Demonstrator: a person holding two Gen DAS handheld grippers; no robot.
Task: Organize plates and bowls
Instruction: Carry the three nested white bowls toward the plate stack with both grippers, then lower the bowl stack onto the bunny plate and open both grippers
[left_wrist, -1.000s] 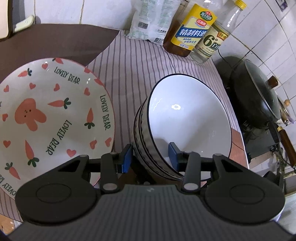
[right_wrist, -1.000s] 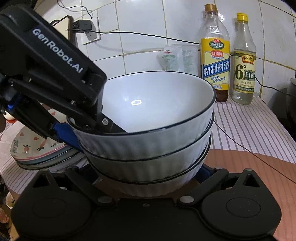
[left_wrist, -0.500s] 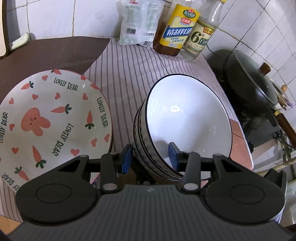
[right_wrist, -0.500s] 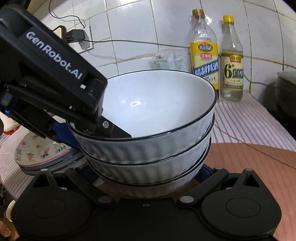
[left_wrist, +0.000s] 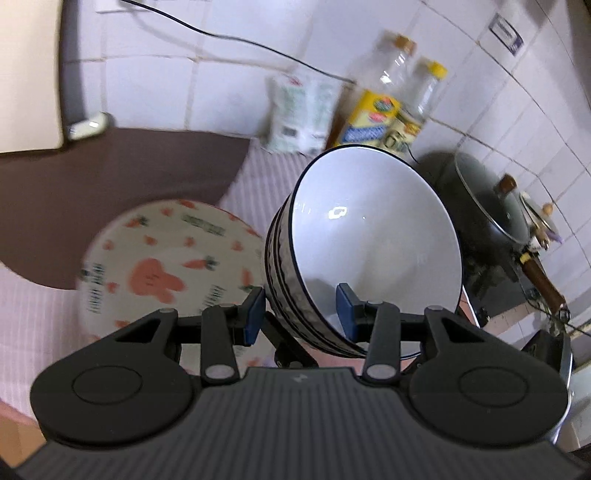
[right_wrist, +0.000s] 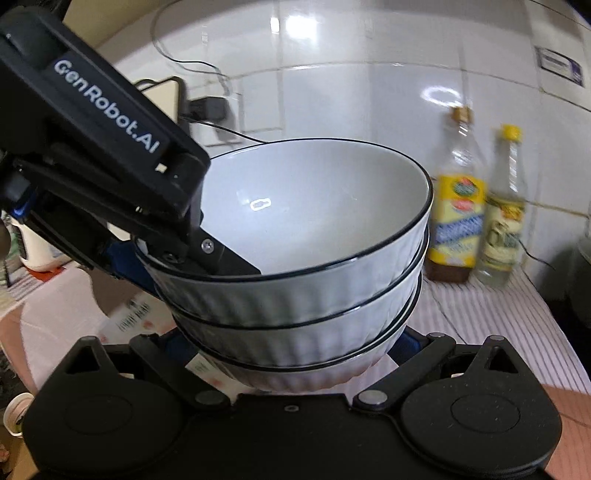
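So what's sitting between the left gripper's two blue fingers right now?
The near wall of the stacked white bowls, seen in the left wrist view: one finger outside the ribbed side, the other inside the top bowl.

White ribbed bowls (right_wrist: 295, 295) rimmed in black; plate (left_wrist: 166, 266) printed with orange carrots, pink bunny; bench cloth (right_wrist: 498, 325) striped purple-white; bottles (right_wrist: 458, 221) labelled yellow; gripper pads (left_wrist: 345, 308) coloured blue.
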